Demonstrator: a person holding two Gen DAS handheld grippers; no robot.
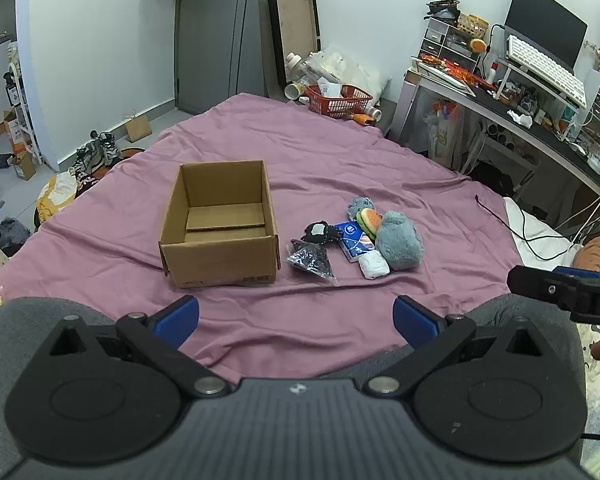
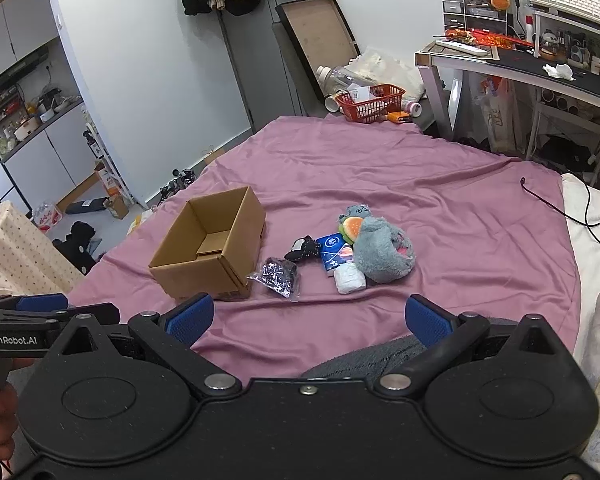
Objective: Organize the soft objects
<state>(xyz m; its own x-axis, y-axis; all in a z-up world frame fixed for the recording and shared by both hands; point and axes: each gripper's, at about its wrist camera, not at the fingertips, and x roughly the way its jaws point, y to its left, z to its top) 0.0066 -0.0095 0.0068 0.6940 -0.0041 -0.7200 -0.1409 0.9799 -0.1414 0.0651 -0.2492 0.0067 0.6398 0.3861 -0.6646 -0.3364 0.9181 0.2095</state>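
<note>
I hold my left gripper [image 1: 296,322] and my right gripper [image 2: 306,322] low over the near edge of the purple sheet [image 1: 340,152], both with the jaws wide apart and nothing between them. The cardboard box [image 1: 220,222] stands open ahead of them. Just right of the box lie the soft things: a grey plush [image 1: 400,246], a burger toy [image 1: 369,220], a blue tissue pack [image 1: 354,240], a white roll [image 1: 374,264] and a dark bag [image 1: 310,258], all well beyond my fingertips.
</note>
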